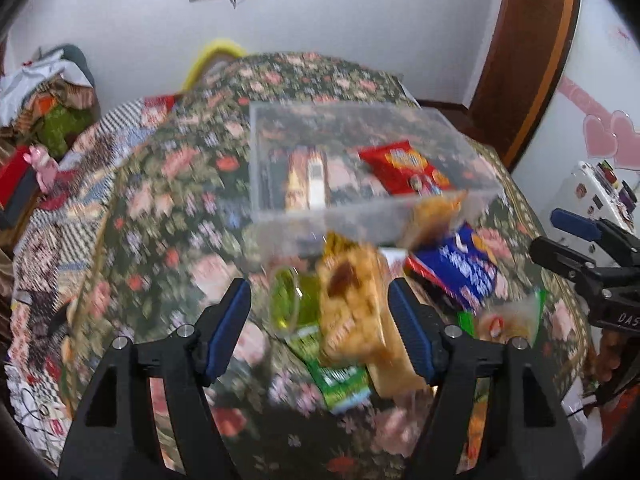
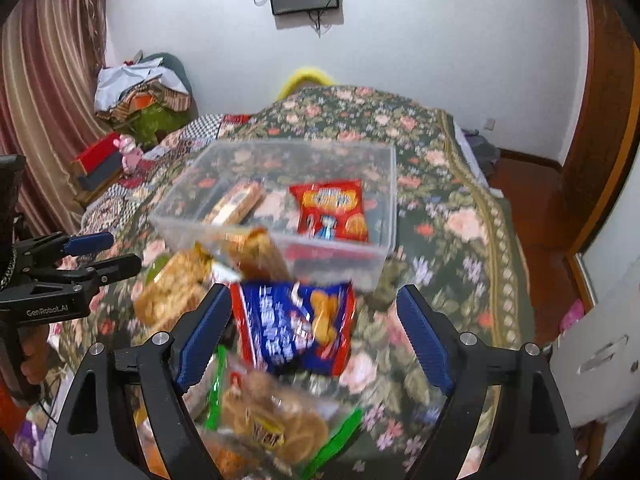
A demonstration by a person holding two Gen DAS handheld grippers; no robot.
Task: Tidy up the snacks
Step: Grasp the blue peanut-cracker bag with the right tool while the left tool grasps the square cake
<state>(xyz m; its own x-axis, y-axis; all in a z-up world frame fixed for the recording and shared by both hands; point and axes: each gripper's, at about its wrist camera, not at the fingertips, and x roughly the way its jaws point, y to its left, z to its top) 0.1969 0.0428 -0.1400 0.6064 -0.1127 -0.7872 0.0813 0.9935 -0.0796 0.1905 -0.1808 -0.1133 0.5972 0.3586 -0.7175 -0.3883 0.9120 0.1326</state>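
Both views motion-blurred; labels unreadable. Left tongs (image 1: 320, 316) and right tongs (image 2: 314, 334) gape wide, holding nothing, above loose snacks on the floral bed (image 2: 452, 216): a blue packet (image 2: 296, 328) and tan packets. Beyond, a clear bin (image 2: 280, 200) holds two: red packet (image 2: 334, 210), biscuit sleeve (image 2: 236, 204).

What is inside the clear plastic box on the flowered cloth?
Inside the clear plastic box lie a red cracker packet and a tan biscuit pack. A snack leaning on the near wall hides part of the floor, and blur makes labels unreadable.
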